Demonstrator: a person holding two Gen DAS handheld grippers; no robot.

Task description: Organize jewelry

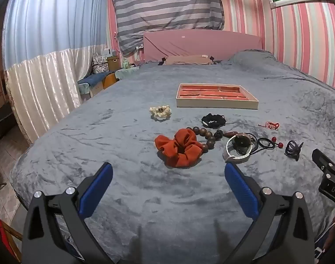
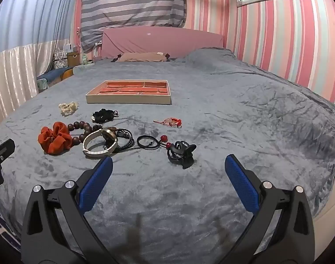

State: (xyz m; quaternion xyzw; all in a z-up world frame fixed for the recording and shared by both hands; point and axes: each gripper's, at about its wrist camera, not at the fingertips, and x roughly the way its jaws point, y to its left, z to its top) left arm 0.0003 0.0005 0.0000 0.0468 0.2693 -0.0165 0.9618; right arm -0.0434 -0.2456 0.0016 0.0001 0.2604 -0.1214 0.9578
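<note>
A jewelry tray (image 1: 215,105) (image 2: 128,100) with a red lining and cream walls lies on the grey bedspread. In front of it lie a cream scrunchie (image 1: 160,112) (image 2: 68,108), a black scrunchie (image 1: 213,120) (image 2: 104,116), an orange scrunchie (image 1: 180,147) (image 2: 55,140), a wooden bead bracelet (image 1: 206,136) (image 2: 79,129), a white-strap watch (image 1: 237,148) (image 2: 100,143), black hair ties with red beads (image 1: 267,143) (image 2: 150,142), a red cord (image 1: 271,125) (image 2: 170,121) and a black claw clip (image 1: 293,149) (image 2: 181,153). My left gripper (image 1: 168,173) and right gripper (image 2: 168,167) hover open above the bedspread, nothing between the blue pads.
A pink headboard (image 1: 200,41) and a tan pillow (image 1: 187,59) are at the far end. A striped wall runs along the right, and curtains and a cluttered bedside stand (image 1: 106,66) are at the left. Each gripper's black body shows at the other view's edge.
</note>
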